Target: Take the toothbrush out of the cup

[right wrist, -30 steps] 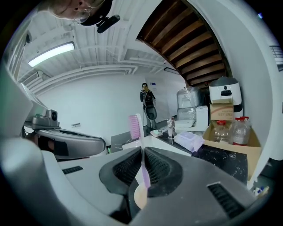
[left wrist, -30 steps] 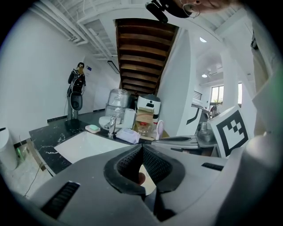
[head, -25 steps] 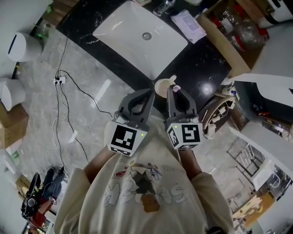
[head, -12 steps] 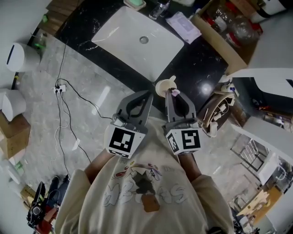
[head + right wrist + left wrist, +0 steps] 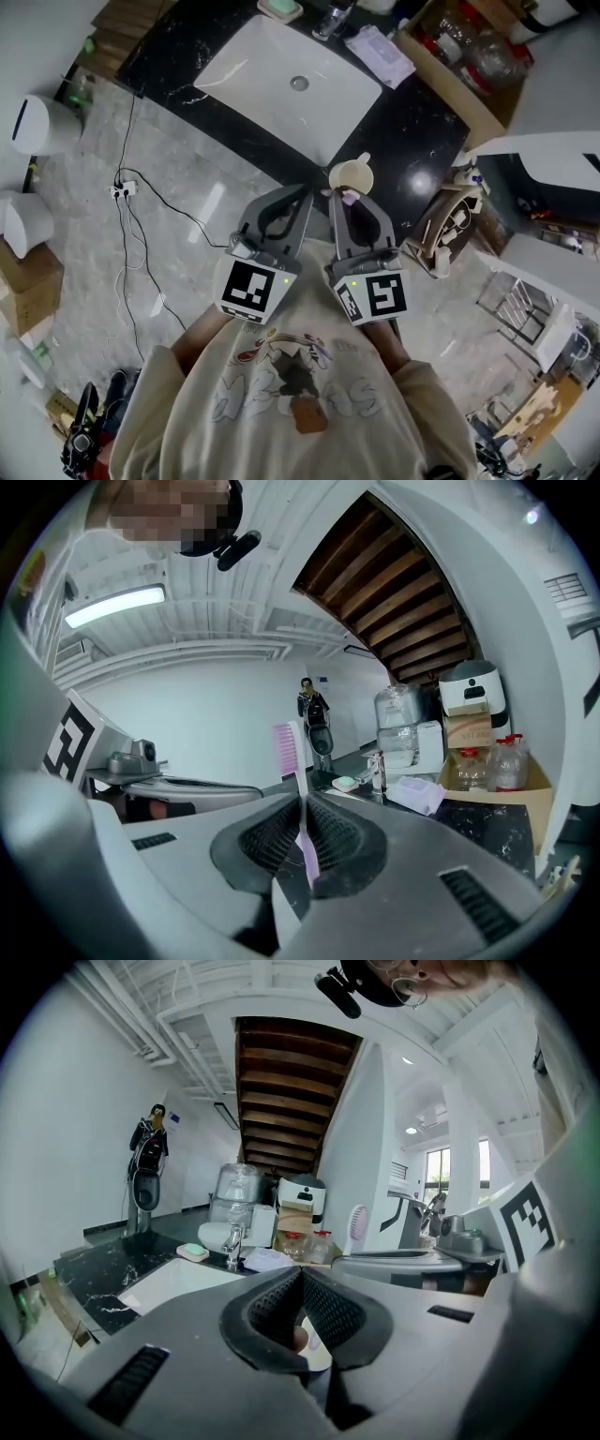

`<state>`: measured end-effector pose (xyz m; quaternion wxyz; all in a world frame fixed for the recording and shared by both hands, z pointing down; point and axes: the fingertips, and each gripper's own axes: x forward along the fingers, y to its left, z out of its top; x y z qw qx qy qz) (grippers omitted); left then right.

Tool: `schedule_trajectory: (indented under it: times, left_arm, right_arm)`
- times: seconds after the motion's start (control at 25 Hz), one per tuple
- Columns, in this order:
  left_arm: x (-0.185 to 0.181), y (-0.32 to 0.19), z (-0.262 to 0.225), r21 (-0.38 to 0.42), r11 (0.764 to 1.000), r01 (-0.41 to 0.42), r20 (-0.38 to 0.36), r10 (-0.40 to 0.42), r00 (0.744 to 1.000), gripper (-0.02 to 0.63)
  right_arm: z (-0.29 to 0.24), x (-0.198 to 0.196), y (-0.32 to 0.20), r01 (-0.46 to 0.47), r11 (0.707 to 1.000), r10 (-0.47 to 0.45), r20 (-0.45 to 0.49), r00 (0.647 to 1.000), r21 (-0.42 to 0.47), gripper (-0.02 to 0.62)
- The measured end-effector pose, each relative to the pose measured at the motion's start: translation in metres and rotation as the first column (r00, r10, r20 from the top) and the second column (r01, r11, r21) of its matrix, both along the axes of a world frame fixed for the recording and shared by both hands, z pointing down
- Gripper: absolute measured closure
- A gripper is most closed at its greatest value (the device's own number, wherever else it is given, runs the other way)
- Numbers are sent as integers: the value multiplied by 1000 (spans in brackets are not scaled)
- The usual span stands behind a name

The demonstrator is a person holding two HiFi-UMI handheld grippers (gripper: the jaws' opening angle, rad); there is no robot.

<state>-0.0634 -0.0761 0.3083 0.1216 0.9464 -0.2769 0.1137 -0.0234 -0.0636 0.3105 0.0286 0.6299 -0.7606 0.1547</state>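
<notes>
A pink toothbrush [image 5: 284, 747] stands upright between the pads of my right gripper [image 5: 302, 799], bristles at the top. My right gripper is shut on its handle. In the head view the right gripper [image 5: 345, 194] holds the toothbrush [image 5: 349, 198] just on the near side of a cream cup [image 5: 352, 175], which sits by the counter's front edge with its handle to the far right. My left gripper [image 5: 302, 194] is beside it on the left, shut, with nothing between its pads. In the left gripper view the cup [image 5: 316, 1352] shows through the loop below the shut left gripper [image 5: 300, 1274].
A white sink basin [image 5: 291, 80] is set in a black marble counter [image 5: 412, 122], with a tap [image 5: 333, 17] and green soap [image 5: 279, 7] behind it. A cardboard box of bottles [image 5: 478, 66], a wipes packet [image 5: 380, 52] and a basket [image 5: 450, 230] are to the right. Cables [image 5: 131, 187] run over the floor.
My right gripper has drawn back from the cup with the toothbrush, which was at the cup's rim and is now on its near side. The left gripper shifted slightly.
</notes>
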Motion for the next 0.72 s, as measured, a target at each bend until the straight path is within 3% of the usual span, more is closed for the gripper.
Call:
schedule_trajectory:
  times: [0.72]
  left_arm:
    - [-27,1,-4,57,998,-5,20,4,1000,594]
  right_arm:
    - [-8,-29,1,-6,999,6,-2,1000,37,558]
